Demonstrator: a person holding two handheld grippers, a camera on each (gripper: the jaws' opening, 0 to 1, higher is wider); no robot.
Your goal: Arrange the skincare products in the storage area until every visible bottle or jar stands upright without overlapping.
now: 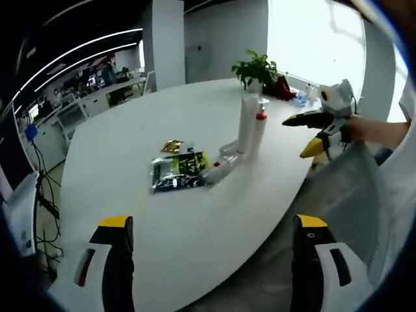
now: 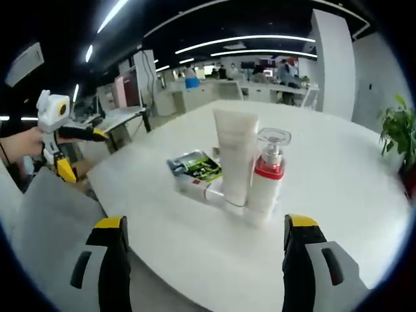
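Observation:
A tall white tube [image 1: 246, 123] [image 2: 235, 156] stands upright on the white table [image 1: 130, 143] [image 2: 338, 169]. Touching it stands a clear pump bottle with a red collar [image 1: 260, 131] [image 2: 268, 177]. At their foot a white bottle [image 1: 221, 170] [image 2: 195, 187] lies on its side. Beside it lies a black and green packet [image 1: 179, 171] [image 2: 198, 166]. My left gripper [image 1: 213, 224] [image 2: 81, 153] is open and empty, well short of the products. Off the table's edge, my right gripper [image 2: 206, 223] [image 1: 315, 133] is also open and empty, facing the upright pair.
A small gold sachet [image 1: 172, 145] lies behind the packet. A potted plant [image 1: 257, 68] [image 2: 398, 133] stands at the table's far side with a red item [image 1: 283, 88] next to it. A hand [image 1: 380, 130] holds the right gripper. Office desks [image 2: 214, 91] fill the background.

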